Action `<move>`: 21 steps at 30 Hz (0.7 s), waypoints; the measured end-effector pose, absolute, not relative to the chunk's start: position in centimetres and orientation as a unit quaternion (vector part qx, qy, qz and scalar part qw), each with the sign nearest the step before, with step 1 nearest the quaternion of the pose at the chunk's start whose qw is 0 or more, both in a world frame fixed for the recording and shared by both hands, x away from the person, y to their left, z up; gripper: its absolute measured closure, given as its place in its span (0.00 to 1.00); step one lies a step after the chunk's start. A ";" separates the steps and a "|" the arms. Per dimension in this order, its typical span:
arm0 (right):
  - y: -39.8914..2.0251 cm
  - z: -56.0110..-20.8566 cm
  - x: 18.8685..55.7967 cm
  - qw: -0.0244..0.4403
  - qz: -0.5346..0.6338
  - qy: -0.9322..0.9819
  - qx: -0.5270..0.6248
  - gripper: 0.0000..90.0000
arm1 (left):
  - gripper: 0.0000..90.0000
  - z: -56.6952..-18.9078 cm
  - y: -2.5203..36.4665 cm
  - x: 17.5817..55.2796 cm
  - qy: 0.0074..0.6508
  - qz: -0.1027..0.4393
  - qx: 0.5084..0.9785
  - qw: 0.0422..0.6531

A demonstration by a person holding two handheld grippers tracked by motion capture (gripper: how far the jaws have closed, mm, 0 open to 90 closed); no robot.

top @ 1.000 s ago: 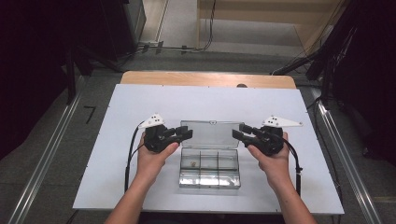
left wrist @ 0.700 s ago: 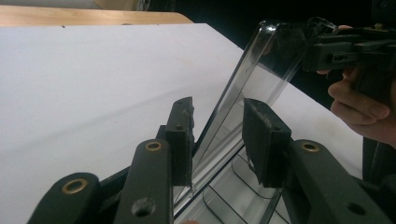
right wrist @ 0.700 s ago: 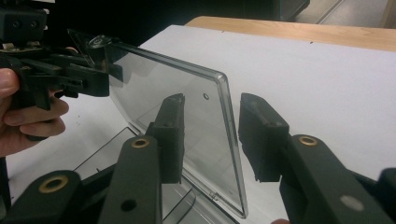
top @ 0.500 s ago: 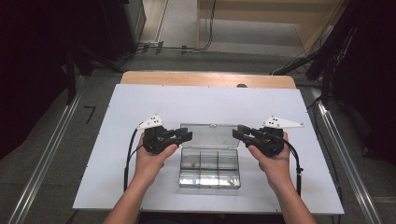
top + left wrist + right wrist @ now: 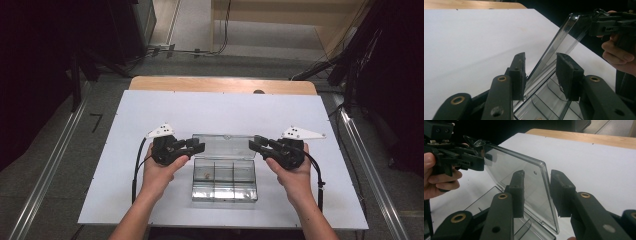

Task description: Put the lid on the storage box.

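A clear plastic compartment box (image 5: 225, 186) lies near the table's front edge, its clear lid (image 5: 225, 146) raised and tilted back. My left gripper (image 5: 200, 146) straddles the lid's left end. In the left gripper view the lid's edge (image 5: 560, 37) runs between the pads (image 5: 519, 72) with a gap on one side. These jaws have just been opening. My right gripper (image 5: 253, 143) straddles the lid's right end. In the right gripper view the lid's corner (image 5: 541, 170) stands between the pads (image 5: 560, 187) without being pressed. These jaws have been closing.
The box sits on a white board (image 5: 150, 110) over a wooden table (image 5: 220, 84). A small brownish piece (image 5: 206, 175) lies in one compartment. Cables trail from both grippers towards the front edge. Metal rails (image 5: 45, 175) run along the floor on both sides.
Both hands stay at the lid's two ends. The lid keeps the same tilt and the box has not shifted.
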State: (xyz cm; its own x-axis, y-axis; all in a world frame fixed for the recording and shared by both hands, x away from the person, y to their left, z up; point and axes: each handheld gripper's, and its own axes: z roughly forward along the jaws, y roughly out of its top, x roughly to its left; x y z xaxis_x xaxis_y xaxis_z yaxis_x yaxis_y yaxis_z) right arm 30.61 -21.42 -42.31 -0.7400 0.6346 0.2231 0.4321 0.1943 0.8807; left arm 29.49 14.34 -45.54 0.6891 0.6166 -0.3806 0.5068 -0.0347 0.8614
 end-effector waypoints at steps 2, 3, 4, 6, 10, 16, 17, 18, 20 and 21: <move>-21.4 -42.3 30.5 0.095 0.530 0.767 0.348 0.69 | 0.63 -45.6 14.6 29.4 0.392 0.047 0.720 0.571; -21.4 -42.3 30.5 0.094 0.531 0.766 0.349 0.69 | 0.63 -45.6 14.7 29.3 0.392 0.049 0.720 0.570; -21.5 -42.3 30.4 0.094 0.530 0.767 0.350 0.69 | 0.63 -45.5 14.8 29.1 0.392 0.049 0.721 0.569; -21.5 -42.4 30.4 0.094 0.530 0.767 0.349 0.69 | 0.66 -45.5 15.1 28.9 0.394 0.050 0.724 0.564; -21.5 -42.4 30.3 0.096 0.529 0.768 0.349 0.69 | 0.73 -45.7 15.7 28.4 0.401 0.051 0.726 0.557; -21.5 -42.4 30.1 0.097 0.528 0.769 0.349 0.69 | 0.87 -46.0 16.0 27.6 0.405 0.061 0.728 0.550; -21.5 -42.4 30.1 0.097 0.528 0.769 0.348 0.69 | 0.91 -46.0 16.0 27.4 0.402 0.062 0.729 0.550; -21.5 -42.4 30.0 0.098 0.528 0.769 0.348 0.69 | 0.95 -46.0 15.9 27.2 0.401 0.064 0.731 0.549; -21.5 -42.4 29.9 0.097 0.527 0.769 0.349 0.69 | 0.99 -46.1 15.7 26.9 0.397 0.066 0.734 0.547; -21.6 -42.4 29.9 0.098 0.526 0.769 0.348 0.69 | 1.00 -46.1 15.7 26.7 0.396 0.065 0.735 0.547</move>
